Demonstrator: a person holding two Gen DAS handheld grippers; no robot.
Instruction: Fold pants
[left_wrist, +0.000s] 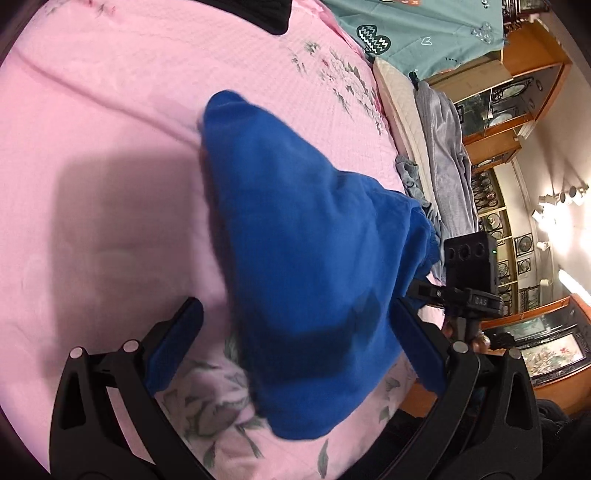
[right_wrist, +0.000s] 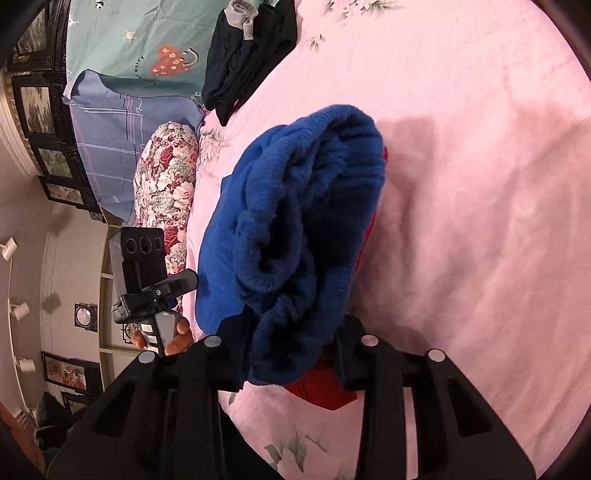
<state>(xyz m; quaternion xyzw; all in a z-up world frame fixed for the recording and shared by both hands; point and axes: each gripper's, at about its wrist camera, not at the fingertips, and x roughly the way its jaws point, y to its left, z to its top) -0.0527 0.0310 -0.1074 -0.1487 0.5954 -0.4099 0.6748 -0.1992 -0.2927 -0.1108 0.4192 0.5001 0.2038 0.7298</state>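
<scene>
The blue pants (left_wrist: 306, 251) lie partly folded on the pink floral bedspread (left_wrist: 110, 147). In the left wrist view my left gripper (left_wrist: 295, 332) is open, its blue-padded fingers (left_wrist: 177, 339) wide apart on either side of the pants' near end. In the right wrist view the bunched elastic waistband of the pants (right_wrist: 303, 229) sits between the fingers of my right gripper (right_wrist: 291, 339), which is shut on it. A red cloth (right_wrist: 317, 387) shows under the waistband. The right gripper also shows in the left wrist view (left_wrist: 469, 273).
Dark clothes (right_wrist: 247, 59) lie at the bed's far side, next to a floral pillow (right_wrist: 166, 177) and a teal sheet (right_wrist: 147, 48). A grey blanket (left_wrist: 443, 147) and a cream mattress edge (left_wrist: 399, 110) run along the bed side. Wooden display cabinets (left_wrist: 517, 110) stand beyond.
</scene>
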